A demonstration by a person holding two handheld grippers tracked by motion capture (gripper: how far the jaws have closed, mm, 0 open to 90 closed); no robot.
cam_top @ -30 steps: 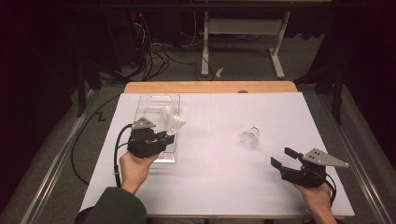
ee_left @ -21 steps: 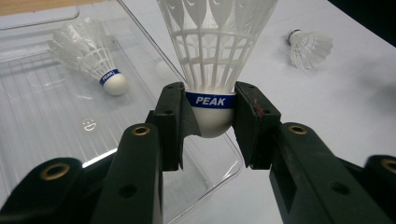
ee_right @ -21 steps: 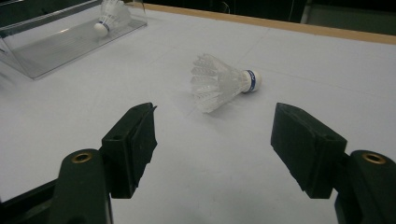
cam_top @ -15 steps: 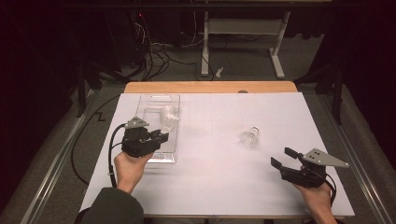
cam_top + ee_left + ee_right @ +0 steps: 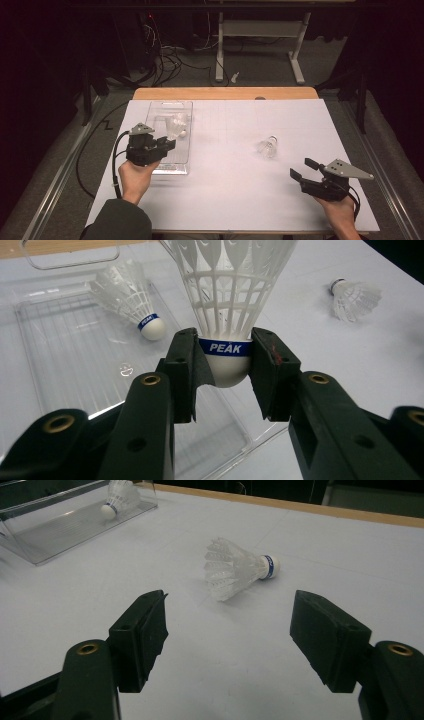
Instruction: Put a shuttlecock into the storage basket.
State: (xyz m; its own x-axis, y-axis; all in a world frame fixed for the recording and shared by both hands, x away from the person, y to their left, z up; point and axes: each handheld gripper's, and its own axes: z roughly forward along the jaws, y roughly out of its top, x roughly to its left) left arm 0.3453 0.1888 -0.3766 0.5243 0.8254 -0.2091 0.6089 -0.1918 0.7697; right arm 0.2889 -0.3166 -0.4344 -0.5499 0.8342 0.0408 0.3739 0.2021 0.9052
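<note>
"PEAK" in white reads on the blue band of the held shuttlecock (image 5: 226, 347), and again, smaller, on the shuttlecock in the tray (image 5: 148, 321).

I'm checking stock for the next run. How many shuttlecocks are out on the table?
3. One is clamped by its cork in the left tongs over the clear tray, one lies in that tray, and one lies on the white sheet.

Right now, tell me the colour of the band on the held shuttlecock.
Blue with white "PEAK" lettering on the shuttlecock; the left gripper view shows it best.
</note>
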